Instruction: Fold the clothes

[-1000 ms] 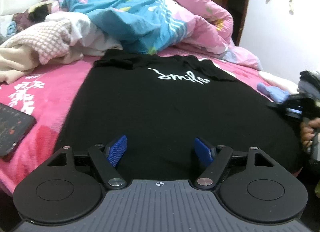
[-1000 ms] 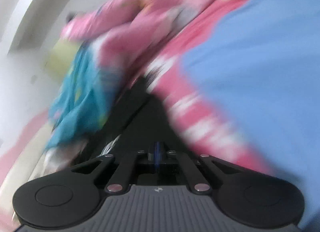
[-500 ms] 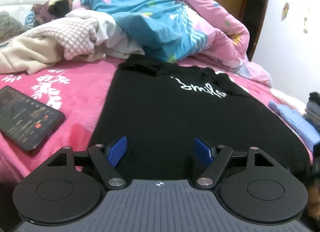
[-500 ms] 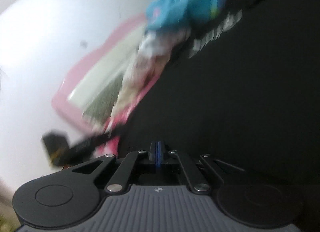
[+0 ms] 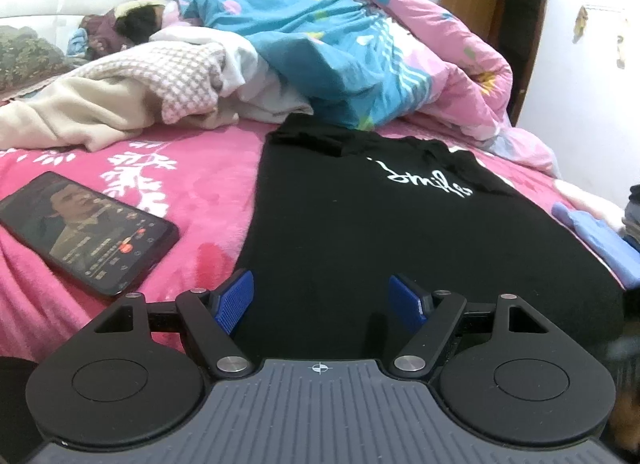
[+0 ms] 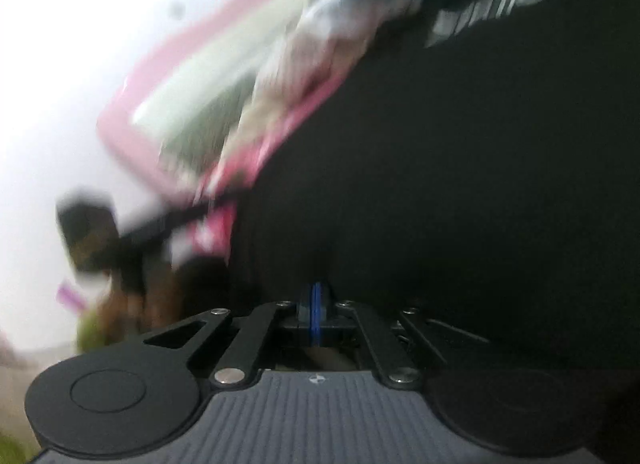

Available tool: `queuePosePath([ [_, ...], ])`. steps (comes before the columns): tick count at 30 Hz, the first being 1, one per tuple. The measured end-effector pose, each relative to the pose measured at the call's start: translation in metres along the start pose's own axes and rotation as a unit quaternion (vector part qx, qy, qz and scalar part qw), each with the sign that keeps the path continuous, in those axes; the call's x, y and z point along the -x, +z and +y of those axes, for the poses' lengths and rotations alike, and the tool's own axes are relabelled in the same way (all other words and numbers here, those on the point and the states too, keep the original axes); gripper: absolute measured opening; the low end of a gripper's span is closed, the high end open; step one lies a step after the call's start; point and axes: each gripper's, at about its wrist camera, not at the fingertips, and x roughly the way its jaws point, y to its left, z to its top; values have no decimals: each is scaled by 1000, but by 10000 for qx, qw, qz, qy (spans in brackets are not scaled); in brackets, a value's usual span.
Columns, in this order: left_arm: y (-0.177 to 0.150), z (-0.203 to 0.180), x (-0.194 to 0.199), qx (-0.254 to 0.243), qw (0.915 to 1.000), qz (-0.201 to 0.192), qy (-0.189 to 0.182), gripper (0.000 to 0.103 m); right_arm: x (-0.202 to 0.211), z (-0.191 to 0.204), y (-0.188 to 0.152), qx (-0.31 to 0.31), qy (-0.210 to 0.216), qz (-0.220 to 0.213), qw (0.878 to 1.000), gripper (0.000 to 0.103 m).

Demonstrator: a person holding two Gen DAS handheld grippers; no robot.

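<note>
Jaws wide on left gripper (image 5: 321, 300), pressed together on right gripper (image 6: 316, 306), both over black T-shirt (image 5: 384, 224)

Pink bed (image 5: 192, 184) with black T-shirt (image 5: 360, 232), phone (image 5: 86, 232), heaped quilts (image 5: 340, 52).

black left gripper (image 5: 321, 302), 2 blue ribbed pads (image 5: 236, 300), silver pivot screws, grey ridged housing

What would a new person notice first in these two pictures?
A black T-shirt with white script lies flat on the pink bedspread, just beyond the open left hand-held gripper. A lit phone lies to its left, and a blue and pink quilt is heaped behind. The right view is blurred.
</note>
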Motion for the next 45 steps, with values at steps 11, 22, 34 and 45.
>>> queuePosePath([
  [11, 5, 12, 12, 53, 9998, -146, 110, 75, -19, 27, 31, 352, -8, -542, 9979, 0],
  [22, 9, 29, 25, 240, 9993, -268, 143, 75, -29, 63, 39, 718, 122, -577, 9957, 0],
  [34, 9, 31, 38, 265, 9992, -213, 190, 75, -77, 73, -7, 1326, -23, 441, 9902, 0],
  [45, -17, -11, 13, -881, 9948, 511, 87, 76, -21, 38, -47, 971, -1605, 585, 9805, 0],
])
